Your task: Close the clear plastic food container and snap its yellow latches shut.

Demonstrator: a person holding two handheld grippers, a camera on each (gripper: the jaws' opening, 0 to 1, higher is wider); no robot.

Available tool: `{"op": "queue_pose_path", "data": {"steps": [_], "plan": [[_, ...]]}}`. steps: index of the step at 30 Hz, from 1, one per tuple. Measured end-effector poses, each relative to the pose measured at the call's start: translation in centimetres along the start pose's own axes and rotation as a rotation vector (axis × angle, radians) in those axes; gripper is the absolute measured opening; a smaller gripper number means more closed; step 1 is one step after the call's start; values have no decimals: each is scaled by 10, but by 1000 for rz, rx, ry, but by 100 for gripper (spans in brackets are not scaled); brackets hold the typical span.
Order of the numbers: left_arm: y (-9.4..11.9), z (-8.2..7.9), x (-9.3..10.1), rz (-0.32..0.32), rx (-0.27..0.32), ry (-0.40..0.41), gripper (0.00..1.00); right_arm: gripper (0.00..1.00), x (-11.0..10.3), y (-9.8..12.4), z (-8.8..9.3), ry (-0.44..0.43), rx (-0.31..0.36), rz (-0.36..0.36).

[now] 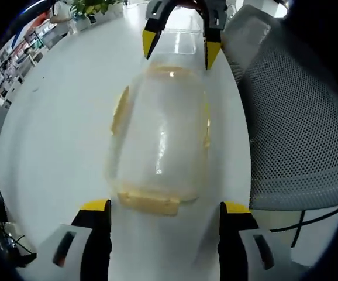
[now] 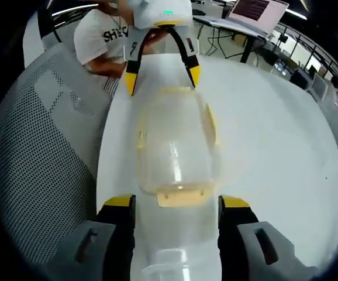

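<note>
On a white desk (image 1: 58, 117) in an open office, beside a mesh chair (image 1: 297, 129), the lidded clear plastic food container (image 1: 160, 140) lies between the left tool (image 1: 164, 219) and right tool (image 2: 176, 215), both wide open and empty, its yellow latches (image 1: 148, 202) seemingly still unsnapped.

The left gripper view and the right gripper view face each other from opposite ends of the container (image 1: 160, 143), both close and angled down. They share it, the white surface (image 1: 64, 117) and the mesh chair (image 1: 300, 129).
</note>
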State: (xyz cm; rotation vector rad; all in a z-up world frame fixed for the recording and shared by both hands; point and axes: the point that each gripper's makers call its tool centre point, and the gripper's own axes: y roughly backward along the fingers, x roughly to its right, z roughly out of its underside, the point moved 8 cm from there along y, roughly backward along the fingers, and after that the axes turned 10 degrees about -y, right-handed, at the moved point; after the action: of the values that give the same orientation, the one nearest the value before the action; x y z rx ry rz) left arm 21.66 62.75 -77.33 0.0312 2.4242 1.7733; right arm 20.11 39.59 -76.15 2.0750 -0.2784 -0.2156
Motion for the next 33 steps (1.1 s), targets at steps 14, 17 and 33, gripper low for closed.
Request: {"op": "queue_pose_path", "data": {"steps": [14,17,33], "plan": [[-2,4,-8,28,-19,-33,63,51,5,-10,2,62,-75,-5],[-1,5,-12,33,-17,-25,60,49,7,-12,2,70,-91,-5],[-2,0,-18,47,7,-75,40,41,7,-19,-4,59,-119,-28]]}}
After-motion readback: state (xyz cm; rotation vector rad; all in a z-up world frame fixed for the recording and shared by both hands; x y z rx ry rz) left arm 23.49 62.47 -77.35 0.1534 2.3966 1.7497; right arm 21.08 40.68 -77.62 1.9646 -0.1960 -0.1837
